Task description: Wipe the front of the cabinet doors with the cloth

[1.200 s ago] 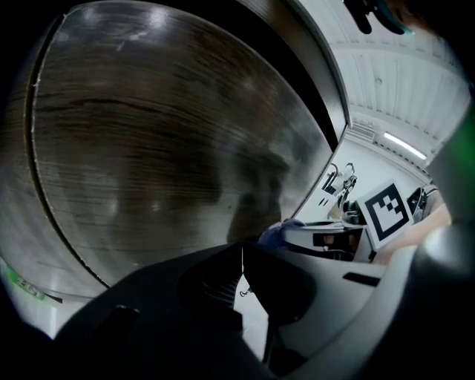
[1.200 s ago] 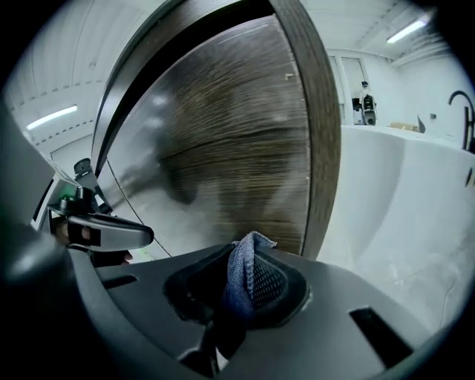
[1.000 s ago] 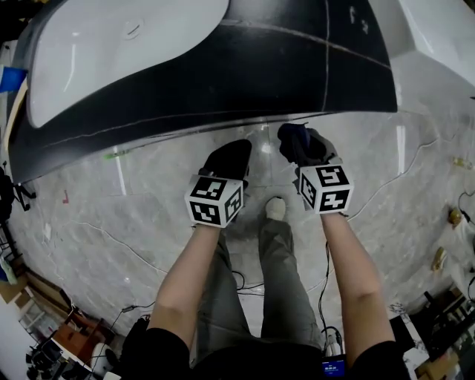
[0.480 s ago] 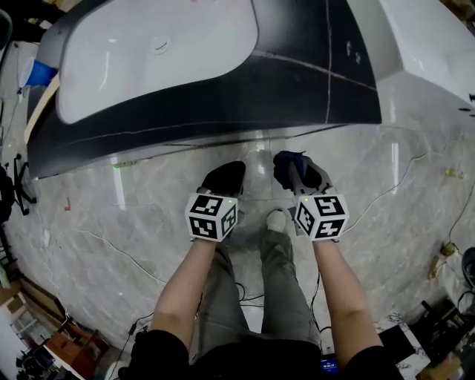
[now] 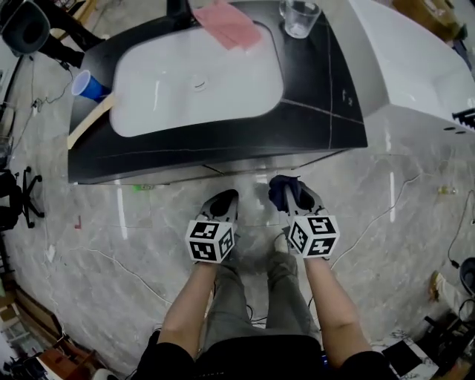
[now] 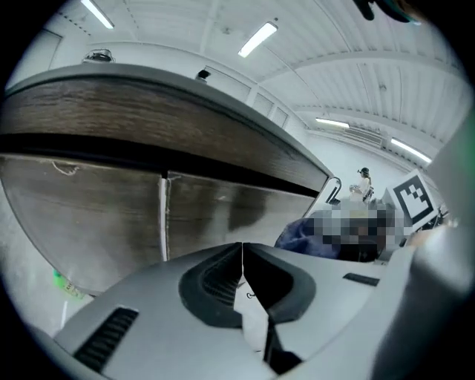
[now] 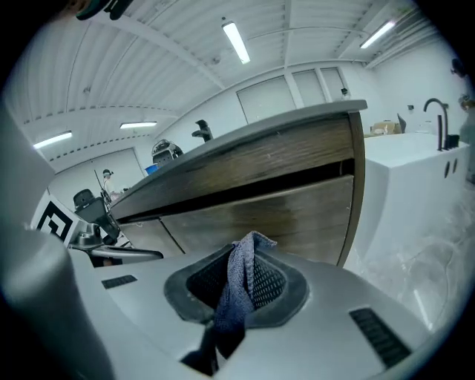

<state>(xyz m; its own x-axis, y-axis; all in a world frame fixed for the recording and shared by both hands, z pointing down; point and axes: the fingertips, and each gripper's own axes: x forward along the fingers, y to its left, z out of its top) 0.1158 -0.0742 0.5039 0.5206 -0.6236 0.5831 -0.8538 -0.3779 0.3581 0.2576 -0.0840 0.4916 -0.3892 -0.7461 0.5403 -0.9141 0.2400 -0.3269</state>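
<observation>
In the left gripper view the wood-grain cabinet doors fill the scene under a dark countertop, a thin seam running between two of them. In the right gripper view the same doors stand a short way ahead. My right gripper is shut on a dark blue cloth, which hangs from its jaws. From the head view that cloth sits just below the counter's front edge, apart from it. My left gripper is beside it, with its jaws pressed together and nothing between them.
The black countertop carries a white basin, a pink cloth and a glass. A blue cup and a wooden stick lie at its left. A white bathtub stands to the right. Cables cross the marble floor.
The view has drawn back from the vanity, so the whole countertop now shows. Both grippers sit lower and farther from the cabinet front; the cloth stays in the right one.
</observation>
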